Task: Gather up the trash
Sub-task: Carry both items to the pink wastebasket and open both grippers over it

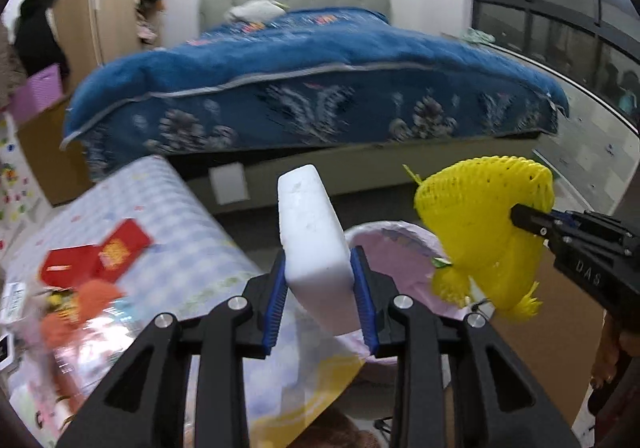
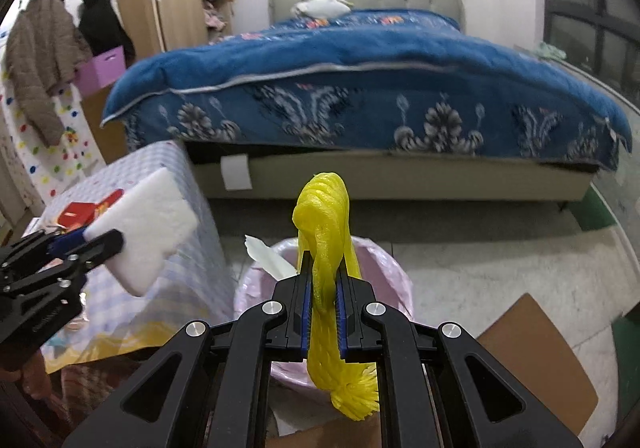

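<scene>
My left gripper is shut on a white foam block, held upright above the near rim of a bin lined with a pink bag. The block also shows in the right wrist view, with the left gripper at the left. My right gripper is shut on a yellow foam fruit net, held over the pink-lined bin. In the left wrist view the net hangs from the right gripper above the bin's right side.
A table with a checked cloth stands left of the bin, with red packets and orange items on it. A bed with a blue quilt lies behind. A cardboard piece lies on the floor at right.
</scene>
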Motion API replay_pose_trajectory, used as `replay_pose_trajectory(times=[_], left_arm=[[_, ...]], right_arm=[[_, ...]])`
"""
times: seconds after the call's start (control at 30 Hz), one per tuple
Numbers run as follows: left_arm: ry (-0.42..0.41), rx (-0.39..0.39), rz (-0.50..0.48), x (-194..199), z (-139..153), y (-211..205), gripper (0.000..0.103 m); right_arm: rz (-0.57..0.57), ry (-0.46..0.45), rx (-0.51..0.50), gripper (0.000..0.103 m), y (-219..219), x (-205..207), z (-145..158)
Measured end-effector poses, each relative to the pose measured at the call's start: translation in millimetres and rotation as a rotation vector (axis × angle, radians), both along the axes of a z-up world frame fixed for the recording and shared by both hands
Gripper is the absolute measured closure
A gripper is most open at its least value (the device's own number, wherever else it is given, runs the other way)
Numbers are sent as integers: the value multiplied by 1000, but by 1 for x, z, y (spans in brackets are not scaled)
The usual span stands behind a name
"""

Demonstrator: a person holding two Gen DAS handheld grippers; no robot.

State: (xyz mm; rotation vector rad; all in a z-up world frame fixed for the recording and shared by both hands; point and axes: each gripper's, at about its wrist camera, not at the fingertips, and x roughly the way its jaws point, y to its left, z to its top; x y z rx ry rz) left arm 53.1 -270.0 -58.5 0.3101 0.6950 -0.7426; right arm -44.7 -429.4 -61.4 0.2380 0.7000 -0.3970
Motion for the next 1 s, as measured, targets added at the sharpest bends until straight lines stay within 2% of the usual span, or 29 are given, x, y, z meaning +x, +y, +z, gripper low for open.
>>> replay_pose_trajectory(times=[0.13,0.3,0.33,0.37,0.43,0.47,0.53,0.6,0.8,1.0], left_arm=[[13,22,-43,6,-16,-31,72],[7,28,-80,9,-22,-55,69],[8,29,-84,11,-22,-58,64],[8,33,-86,12,-22,-61,53],[-1,32,-79,14,-20,-62,40],[-7,25,-69,15,-18,-59,39],[-3,23,-57,18,-15,-53,39],[-1,20,-29,21,-10,-41,39],[-14,20,64,23,6,1,38],[-34,-3,130,8,22,53,38]], right_arm=[[-12,37,32,93,-15,7,-18],[-12,50,72,92,-28,22,-35],[-8,49,83,91,-31,27,-38],[-4,52,93,89,-33,32,-41],[4,74,105,87,-37,42,-49],[5,80,106,84,-39,44,-51],[7,92,106,64,-40,47,-53],[2,80,95,56,-39,42,-47],[-7,36,73,55,-30,26,-20],[92,-30,55,55,14,19,9]])
